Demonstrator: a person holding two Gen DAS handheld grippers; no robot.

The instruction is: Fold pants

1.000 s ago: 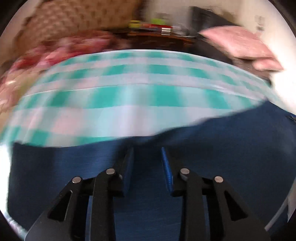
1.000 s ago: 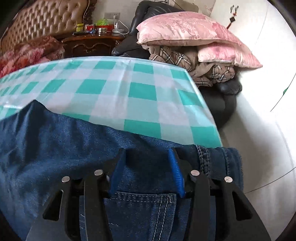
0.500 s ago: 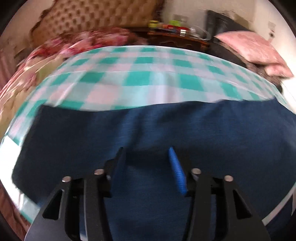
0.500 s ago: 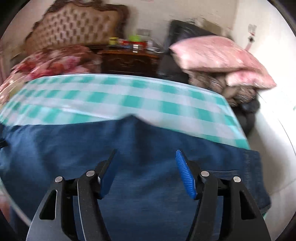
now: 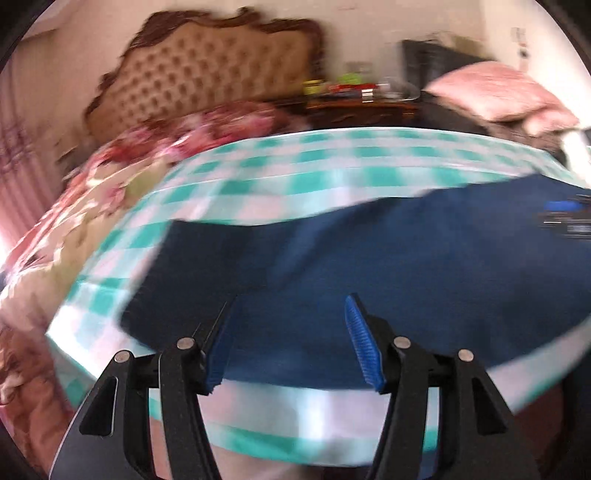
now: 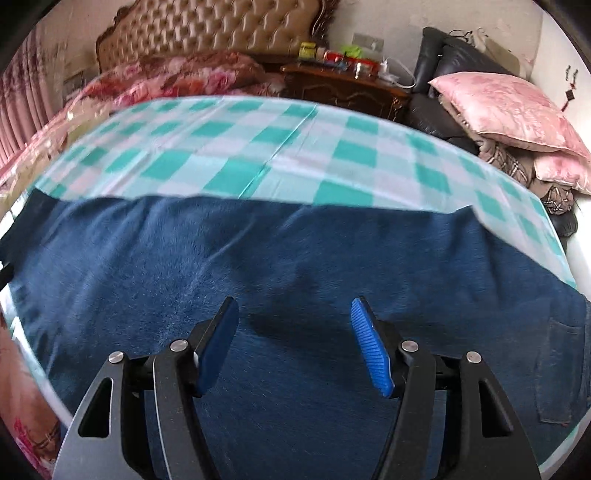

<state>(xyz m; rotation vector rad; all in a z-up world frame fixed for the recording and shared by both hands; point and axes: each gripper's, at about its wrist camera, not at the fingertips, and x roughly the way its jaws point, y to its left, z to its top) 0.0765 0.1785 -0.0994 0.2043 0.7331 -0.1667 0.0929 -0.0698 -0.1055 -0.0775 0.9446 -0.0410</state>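
Dark blue jeans [image 6: 295, 258] lie flat along the near edge of a table with a green-and-white checked cloth [image 6: 258, 147]. A back pocket [image 6: 561, 369] shows at the right end. My right gripper [image 6: 293, 321] is open and empty, raised above the middle of the jeans. In the blurred left wrist view the jeans [image 5: 369, 258] stretch to the right, their left end near the table's left edge. My left gripper [image 5: 291, 325] is open and empty above the jeans' near edge. The right gripper [image 5: 569, 218] shows blurred at the far right.
A bed with a tufted headboard [image 6: 221, 29] and floral bedding [image 6: 177, 74] stands behind the table. A dark wooden nightstand [image 6: 347, 85] holds small items. Pink pillows [image 6: 506, 107] are stacked on a dark chair at the right. The checked cloth [image 5: 332, 166] covers the table's far half.
Both grippers have opened wider and pulled back and up from the jeans. The left view has swung left, now showing the jeans' left end and the table's near edge.
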